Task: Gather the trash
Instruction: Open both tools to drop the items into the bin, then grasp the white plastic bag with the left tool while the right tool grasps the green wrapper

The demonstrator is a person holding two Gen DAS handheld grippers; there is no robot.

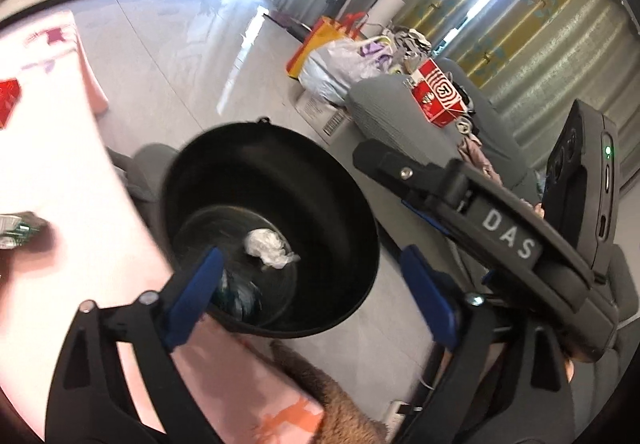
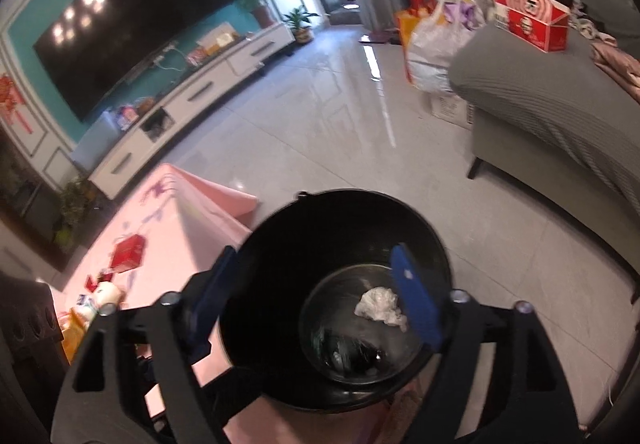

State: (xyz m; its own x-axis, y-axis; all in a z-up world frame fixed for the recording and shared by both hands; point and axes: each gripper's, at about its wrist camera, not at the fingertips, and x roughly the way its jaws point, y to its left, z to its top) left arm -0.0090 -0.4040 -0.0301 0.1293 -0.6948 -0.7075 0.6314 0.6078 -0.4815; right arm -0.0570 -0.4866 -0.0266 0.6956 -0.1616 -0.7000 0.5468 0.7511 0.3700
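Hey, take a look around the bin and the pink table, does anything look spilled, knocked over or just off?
Nothing stands out. The black bin stands upright on the floor beside the pink table, with a crumpled white tissue and a dark wrapper inside. Both the left gripper and right gripper hang open above it, holding nothing.

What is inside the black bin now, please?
At the bottom of the black bin lies a crumpled white paper. Beside it is a dark shiny wrapper, too blurred to identify. The blue fingers cover part of the bottom.
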